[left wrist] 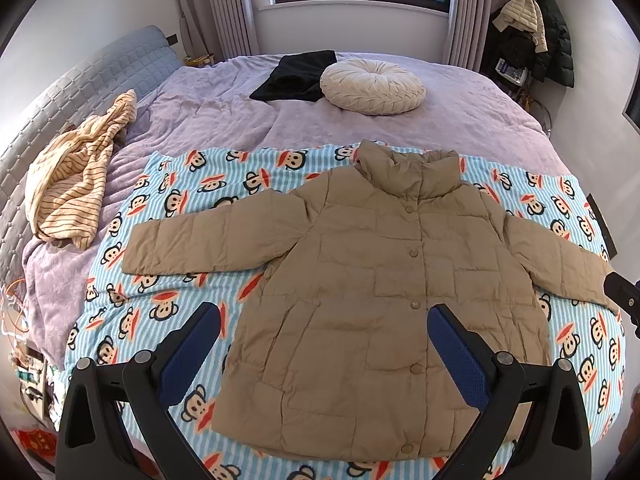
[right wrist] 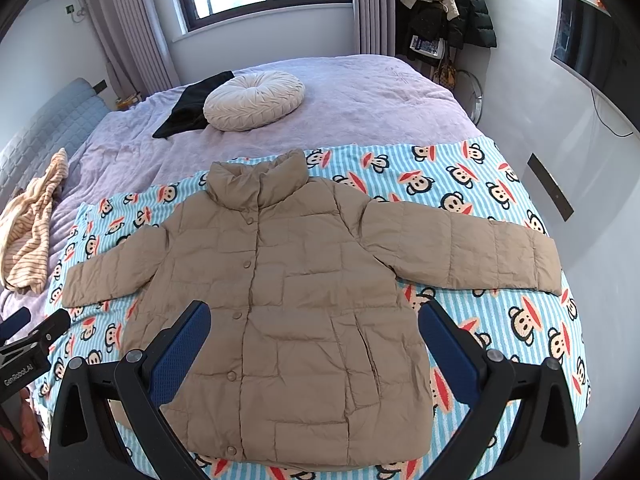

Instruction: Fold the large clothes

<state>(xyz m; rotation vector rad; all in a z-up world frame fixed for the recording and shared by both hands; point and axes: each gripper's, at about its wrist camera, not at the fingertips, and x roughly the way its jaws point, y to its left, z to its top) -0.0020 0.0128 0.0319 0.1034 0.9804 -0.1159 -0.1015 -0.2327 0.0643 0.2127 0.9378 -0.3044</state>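
A tan quilted puffer jacket (left wrist: 372, 280) (right wrist: 288, 292) lies flat and buttoned, front up, on a blue striped monkey-print blanket (left wrist: 180, 208) (right wrist: 480, 184), with both sleeves spread out sideways. My left gripper (left wrist: 324, 320) hovers open above the jacket's lower left part, nothing between its blue pads. My right gripper (right wrist: 314, 316) hovers open above the jacket's lower middle, also holding nothing. The left gripper (right wrist: 36, 332) shows at the left edge of the right wrist view, and a black part of the right gripper (left wrist: 624, 296) at the right edge of the left wrist view.
The blanket covers the near half of a bed with a lilac cover (left wrist: 224, 112). A round cream cushion (left wrist: 372, 86) and a black folded garment (left wrist: 300, 76) lie farther back. A striped yellow garment (left wrist: 76, 184) is crumpled at the left. Coats (right wrist: 444, 4) hang in the far right corner.
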